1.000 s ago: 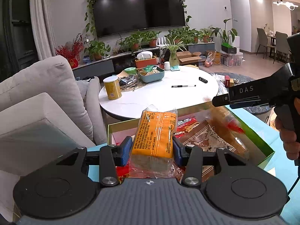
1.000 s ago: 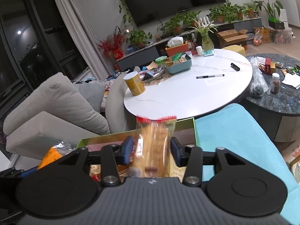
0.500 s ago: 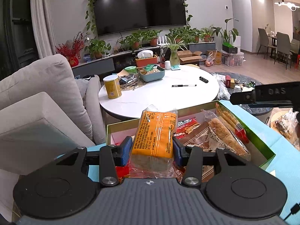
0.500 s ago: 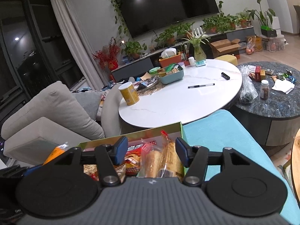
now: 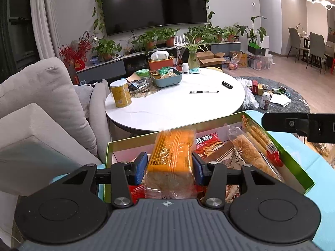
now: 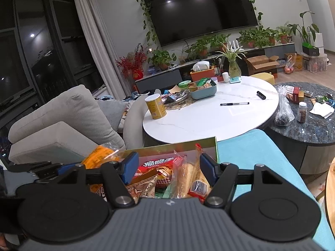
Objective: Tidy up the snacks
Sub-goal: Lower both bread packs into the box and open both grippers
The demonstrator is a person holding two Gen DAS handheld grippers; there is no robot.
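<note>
A green-rimmed box (image 5: 293, 163) (image 6: 209, 141) of snacks lies on a turquoise seat. My left gripper (image 5: 170, 167) hangs over its near left part. Its jaws are opening, and an orange bread packet (image 5: 170, 152) stands between the blue pads, blurred and tipping forward. That packet (image 6: 100, 154) also shows at the left of the right wrist view, beside the left gripper (image 6: 41, 169). My right gripper (image 6: 169, 167) is open above the box with nothing held; its finger (image 5: 293, 123) reaches in from the right. Below it lie a long bread packet (image 5: 255, 148) (image 6: 194, 175) and a red snack packet (image 5: 207, 144) (image 6: 157, 165).
Beyond the box stands a white round table (image 5: 178, 113) with a yellow can (image 5: 120, 94), a pen (image 5: 204, 92) and a teal basket (image 5: 166, 79). Grey sofa cushions (image 5: 41, 96) fill the left. A dark marble table (image 6: 303, 129) with small items stands at the right.
The right gripper let the long bread packet drop into the box, opened and drew back to the right. The orange packet in the left gripper now tips forward and blurs.
</note>
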